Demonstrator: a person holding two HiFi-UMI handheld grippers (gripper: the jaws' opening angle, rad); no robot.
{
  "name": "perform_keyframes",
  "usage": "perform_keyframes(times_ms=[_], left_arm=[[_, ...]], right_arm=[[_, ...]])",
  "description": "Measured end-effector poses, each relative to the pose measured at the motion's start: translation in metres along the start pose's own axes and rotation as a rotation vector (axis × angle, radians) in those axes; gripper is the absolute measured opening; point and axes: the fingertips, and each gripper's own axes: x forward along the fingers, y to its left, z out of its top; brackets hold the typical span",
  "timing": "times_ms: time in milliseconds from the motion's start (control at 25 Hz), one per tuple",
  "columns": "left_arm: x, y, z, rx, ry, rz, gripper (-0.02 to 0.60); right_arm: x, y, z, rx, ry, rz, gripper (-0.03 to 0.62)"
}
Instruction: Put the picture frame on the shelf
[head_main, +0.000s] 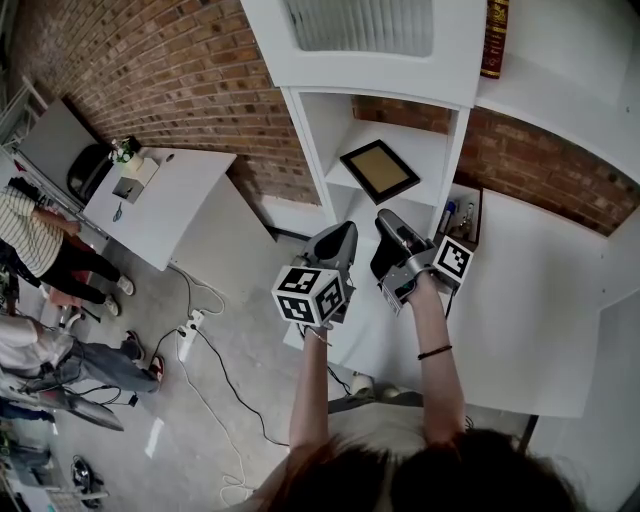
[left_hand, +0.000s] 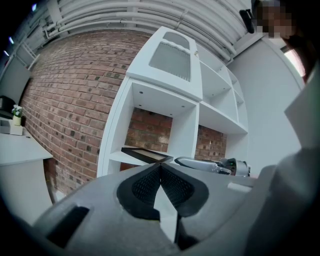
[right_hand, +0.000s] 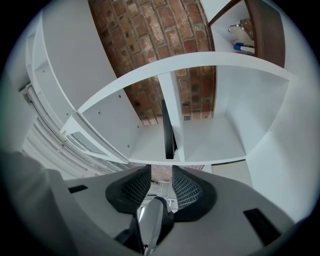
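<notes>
rough brick wall (head_main: 170, 70), smooth matt white shelf (head_main: 428, 146)

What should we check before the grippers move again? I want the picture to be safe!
1. Picture frame on the shelf: ok, it lies flat in the cubby.
2. Left hand-held gripper empty: ok, jaws shut together, nothing between them.
3. Right hand-held gripper empty: ok, jaws apart, nothing between them.
4. Both grippers apart from the frame: ok, the head view shows them in front of the shelf, not touching it.
5. Frame far enough back from the shelf's front edge: cannot tell, one corner points toward the edge.
</notes>
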Motion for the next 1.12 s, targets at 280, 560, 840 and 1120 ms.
perform_keyframes(times_ms=[280, 560, 840, 1120], left_arm=[[-0.005, -0.012, -0.006, -0.002, 0.004, 0.005, 0.011], [-0.013, -0.023, -0.014, -0.006, 0.013, 0.013, 0.011], [-0.021, -0.030, -0.012, -0.010, 0.007, 0.028, 0.011], [-0.025, -0.038, -0.012, 0.000, 0.005, 0.029, 0.011]], right_arm=[[-0.013, 0.004, -0.006, 0.027, 0.005, 0.021, 0.080], [-0.024, 0.012, -0.011, 0.039, 0.013, 0.043, 0.054], [-0.031, 0.021, -0.017, 0.048, 0.030, 0.055, 0.034], [-0.037, 0.027, -0.020, 0.050, 0.035, 0.074, 0.020]])
